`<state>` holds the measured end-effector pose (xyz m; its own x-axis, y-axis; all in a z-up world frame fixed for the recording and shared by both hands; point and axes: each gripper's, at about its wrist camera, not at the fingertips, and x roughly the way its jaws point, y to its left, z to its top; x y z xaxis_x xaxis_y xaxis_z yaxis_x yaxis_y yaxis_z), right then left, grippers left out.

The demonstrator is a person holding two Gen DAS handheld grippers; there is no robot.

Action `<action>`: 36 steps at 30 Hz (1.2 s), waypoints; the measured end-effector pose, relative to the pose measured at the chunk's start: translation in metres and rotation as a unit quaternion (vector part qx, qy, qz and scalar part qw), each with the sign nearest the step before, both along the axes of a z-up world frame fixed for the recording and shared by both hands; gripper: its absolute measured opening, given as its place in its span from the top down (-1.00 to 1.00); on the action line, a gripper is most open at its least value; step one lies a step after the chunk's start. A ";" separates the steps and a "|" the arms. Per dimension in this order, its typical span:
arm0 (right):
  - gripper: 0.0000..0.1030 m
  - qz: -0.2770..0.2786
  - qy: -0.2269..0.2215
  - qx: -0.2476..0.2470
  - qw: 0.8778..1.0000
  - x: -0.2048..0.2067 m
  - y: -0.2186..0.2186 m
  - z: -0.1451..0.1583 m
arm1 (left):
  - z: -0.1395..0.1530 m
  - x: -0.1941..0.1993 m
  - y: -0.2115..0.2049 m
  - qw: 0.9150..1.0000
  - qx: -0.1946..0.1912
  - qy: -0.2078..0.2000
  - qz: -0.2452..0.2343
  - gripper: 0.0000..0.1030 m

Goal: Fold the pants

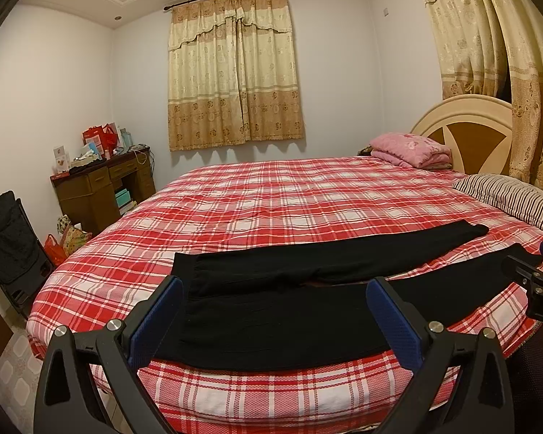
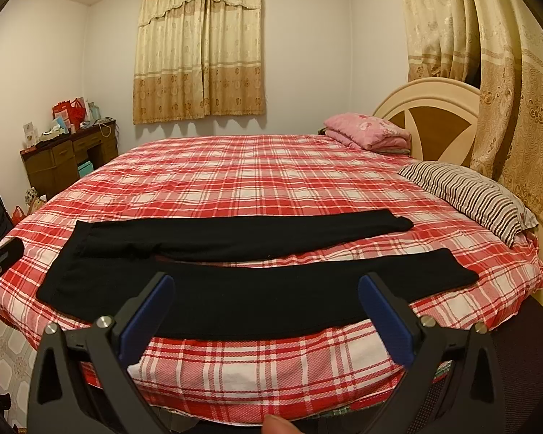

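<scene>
Pants [image 2: 213, 285] flat on bed [image 2: 271, 181] (both legs spread).

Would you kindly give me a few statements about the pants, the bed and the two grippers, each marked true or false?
1. The black pants lie spread out on the plaid bed cover with the two legs apart. True.
2. The left gripper is shut on the pants. False: its jaws stand wide open and hold nothing.
3. The right gripper is open. True.
4. The striped pillow lies on top of the pants. False: it lies apart from them, near the headboard.
5. The pants are already folded in half. False: both legs lie at full length, side by side.
</scene>
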<state>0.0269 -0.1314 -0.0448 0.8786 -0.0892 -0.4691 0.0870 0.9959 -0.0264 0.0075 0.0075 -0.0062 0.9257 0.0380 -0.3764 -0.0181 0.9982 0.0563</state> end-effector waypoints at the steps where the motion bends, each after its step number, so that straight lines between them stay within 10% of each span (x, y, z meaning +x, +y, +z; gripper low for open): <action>1: -1.00 0.000 0.000 0.000 1.000 0.000 0.000 0.000 | 0.000 0.000 0.000 1.000 0.000 0.000 0.000 -0.98; 36: -1.00 0.003 0.009 0.002 1.000 0.002 -0.006 -0.010 | -0.021 0.028 0.011 1.000 0.004 0.024 0.009 -0.98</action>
<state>0.0284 -0.1371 -0.0546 0.8700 -0.0830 -0.4860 0.0815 0.9964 -0.0242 0.0350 0.0184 -0.0272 0.9060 0.0585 -0.4191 -0.0337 0.9972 0.0662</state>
